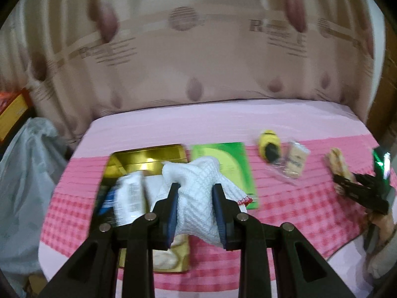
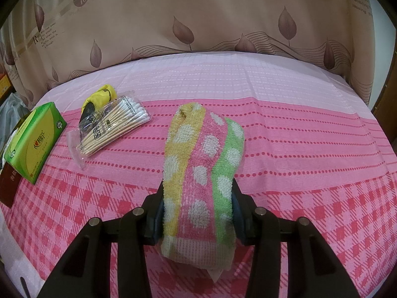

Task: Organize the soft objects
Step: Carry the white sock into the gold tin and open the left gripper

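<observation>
My left gripper (image 1: 196, 193) is shut on a white knitted cloth (image 1: 198, 188) and holds it above a gold box (image 1: 148, 156) that holds white packets (image 1: 129, 198). My right gripper (image 2: 198, 198) is shut on a rolled towel (image 2: 201, 173) striped yellow, pink and green with white dots, held just above the pink checked cloth (image 2: 310, 173). The right gripper also shows at the right edge of the left wrist view (image 1: 359, 191), with the towel (image 1: 340, 164) in it.
A green tissue pack (image 2: 34, 144), a bag of cotton swabs (image 2: 111, 126) and a yellow and black item (image 2: 99, 99) lie to the left on the cloth. A leaf-print curtain (image 2: 198, 12) hangs behind. A plastic bag (image 1: 24, 173) sits off the table's left edge.
</observation>
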### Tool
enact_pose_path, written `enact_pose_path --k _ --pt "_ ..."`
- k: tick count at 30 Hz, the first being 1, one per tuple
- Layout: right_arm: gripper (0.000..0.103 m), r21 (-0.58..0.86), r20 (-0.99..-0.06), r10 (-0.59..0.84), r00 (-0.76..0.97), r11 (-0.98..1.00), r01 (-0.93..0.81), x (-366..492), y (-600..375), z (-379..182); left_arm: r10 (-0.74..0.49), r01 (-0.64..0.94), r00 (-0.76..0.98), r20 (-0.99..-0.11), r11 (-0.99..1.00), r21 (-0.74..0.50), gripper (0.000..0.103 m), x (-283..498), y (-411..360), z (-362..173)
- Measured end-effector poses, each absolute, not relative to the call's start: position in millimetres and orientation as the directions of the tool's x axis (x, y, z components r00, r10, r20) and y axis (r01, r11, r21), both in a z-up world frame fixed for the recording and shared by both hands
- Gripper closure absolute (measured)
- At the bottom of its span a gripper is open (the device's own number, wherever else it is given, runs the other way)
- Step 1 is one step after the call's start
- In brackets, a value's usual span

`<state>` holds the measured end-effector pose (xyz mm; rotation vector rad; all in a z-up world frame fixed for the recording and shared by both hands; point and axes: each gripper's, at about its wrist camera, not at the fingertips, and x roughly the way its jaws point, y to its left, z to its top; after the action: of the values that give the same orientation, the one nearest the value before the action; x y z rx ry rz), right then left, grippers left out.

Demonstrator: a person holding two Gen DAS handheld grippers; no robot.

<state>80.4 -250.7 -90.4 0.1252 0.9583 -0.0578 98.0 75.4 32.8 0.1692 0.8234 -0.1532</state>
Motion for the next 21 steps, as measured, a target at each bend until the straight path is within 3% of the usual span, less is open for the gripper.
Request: enact_pose_path --k 12,21 --pt "0.06 0.081 -0.819 0.006 0.574 0.991 0.104 81 -251 -91 0.08 0.026 0.66 -0.747 0.991 0.129 0.076 118 161 26" --pt "0.06 0.08 -0.819 0.006 0.574 0.991 0.104 81 -251 -91 0.114 -0.024 0.616 -0.78 0.992 0.125 0.076 135 194 5"
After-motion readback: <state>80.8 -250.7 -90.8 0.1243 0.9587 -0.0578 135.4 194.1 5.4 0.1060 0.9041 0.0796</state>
